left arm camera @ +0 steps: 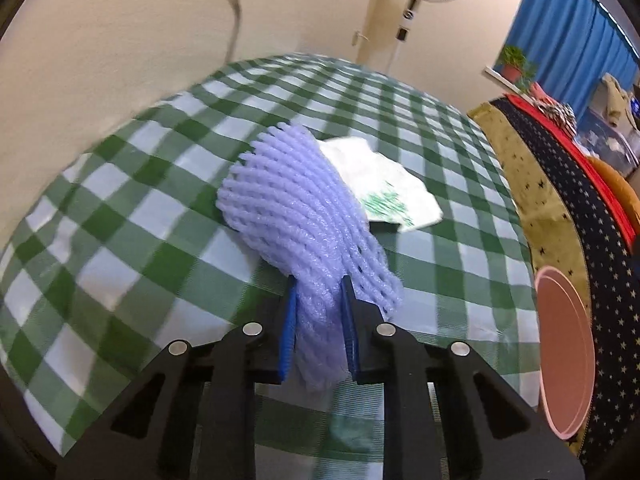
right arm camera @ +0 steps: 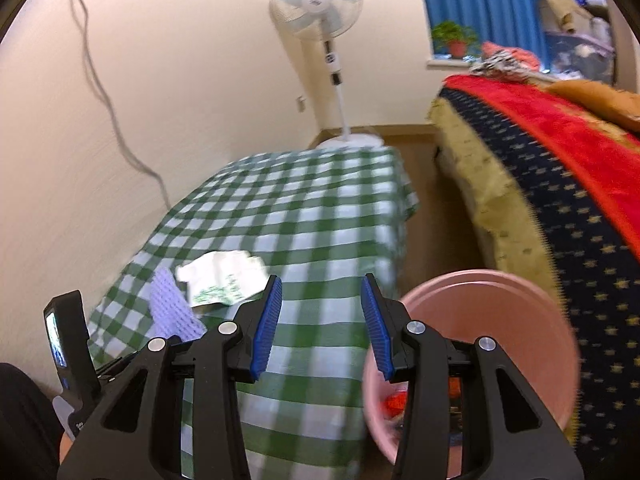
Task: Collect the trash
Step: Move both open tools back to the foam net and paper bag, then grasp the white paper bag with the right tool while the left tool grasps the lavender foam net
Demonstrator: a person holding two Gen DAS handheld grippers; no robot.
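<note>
A lilac foam fruit net (left arm camera: 298,216) lies bunched on the green checked tablecloth (left arm camera: 120,208). My left gripper (left arm camera: 320,284) is shut on its near end, the blue pads pinching the foam. Behind the net rests a crumpled white wrapper with green print (left arm camera: 390,192). In the right wrist view the same foam net (right arm camera: 170,304) and white wrapper (right arm camera: 222,276) sit at the left. My right gripper (right arm camera: 322,284) hovers open over the table's near right edge with nothing between its fingers. A pink bin (right arm camera: 480,328) stands just right of the table, with red scraps inside.
The pink bin's rim (left arm camera: 564,352) shows at the table's right edge. A bed with a starred navy cover and red blanket (right arm camera: 560,184) runs along the right. A standing fan (right arm camera: 320,20) is at the far corner. A wall with a cable borders the left.
</note>
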